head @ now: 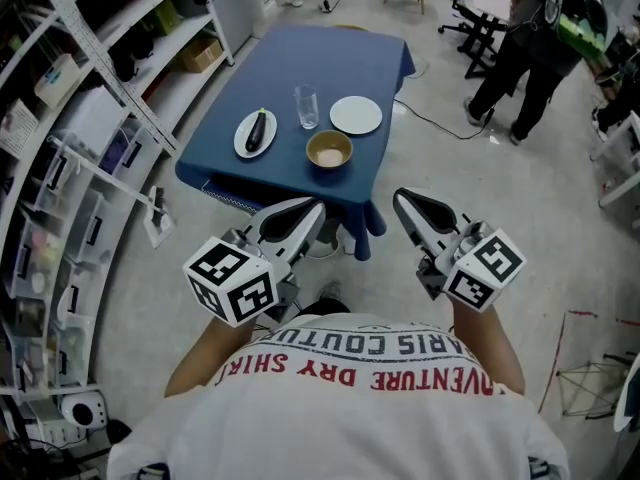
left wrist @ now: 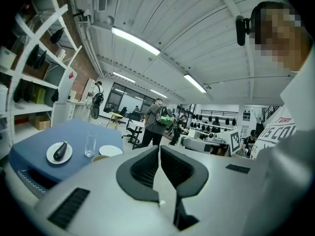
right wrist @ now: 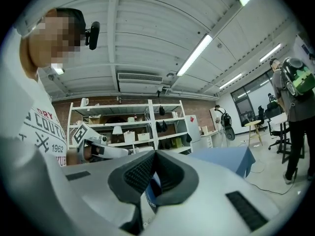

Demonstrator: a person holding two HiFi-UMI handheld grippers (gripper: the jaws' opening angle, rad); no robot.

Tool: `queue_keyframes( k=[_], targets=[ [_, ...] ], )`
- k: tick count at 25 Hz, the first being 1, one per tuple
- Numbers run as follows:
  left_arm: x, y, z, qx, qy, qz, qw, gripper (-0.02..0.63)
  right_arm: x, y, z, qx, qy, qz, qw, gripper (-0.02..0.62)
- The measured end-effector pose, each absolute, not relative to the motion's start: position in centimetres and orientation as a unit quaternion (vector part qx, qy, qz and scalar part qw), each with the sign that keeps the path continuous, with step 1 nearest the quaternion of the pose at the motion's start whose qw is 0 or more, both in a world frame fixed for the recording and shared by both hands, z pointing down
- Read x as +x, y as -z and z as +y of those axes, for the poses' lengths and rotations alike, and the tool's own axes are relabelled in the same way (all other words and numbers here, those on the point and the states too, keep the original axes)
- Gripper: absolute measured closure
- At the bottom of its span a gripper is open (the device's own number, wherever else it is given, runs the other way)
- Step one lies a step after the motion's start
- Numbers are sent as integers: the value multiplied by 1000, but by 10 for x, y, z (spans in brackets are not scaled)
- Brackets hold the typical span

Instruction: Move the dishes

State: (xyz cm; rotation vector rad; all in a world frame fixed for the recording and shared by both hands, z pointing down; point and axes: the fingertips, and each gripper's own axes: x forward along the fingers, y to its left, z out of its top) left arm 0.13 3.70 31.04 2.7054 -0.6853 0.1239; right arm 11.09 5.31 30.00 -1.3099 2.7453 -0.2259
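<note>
Black ribbed fingers [left wrist: 145, 168] of the left gripper [head: 312, 206] are pressed together on nothing, and so are the right gripper's [head: 398, 196]. Well ahead, the blue desk [head: 330, 58] carries a white plate [head: 244, 139] with a dark aubergine [head: 259, 128], a clear glass [head: 306, 107], a bare white plate [head: 356, 115] and a tan bowl [head: 313, 146].

— What stands where on the table [head: 345, 53]?
— Left, a plate [head: 243, 144] bearing an eggplant [head: 257, 130]; right of it a glass [head: 306, 107], then a second plate [head: 356, 115]; a bowl [head: 312, 155] before them. Shelving [head: 70, 168] runs along the table's left.
</note>
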Motion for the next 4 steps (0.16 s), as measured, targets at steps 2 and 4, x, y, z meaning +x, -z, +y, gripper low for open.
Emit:
queue_keyframes(
  k=[2, 4],
  targets=[
    [3, -311, 35, 954, -44, -242, 172, 571, 113, -301, 52, -430, 73, 899, 45, 574],
    [4, -313, 33, 954, -45, -243, 171, 571, 115, -302, 51, -431, 74, 898, 45, 572]
  ],
)
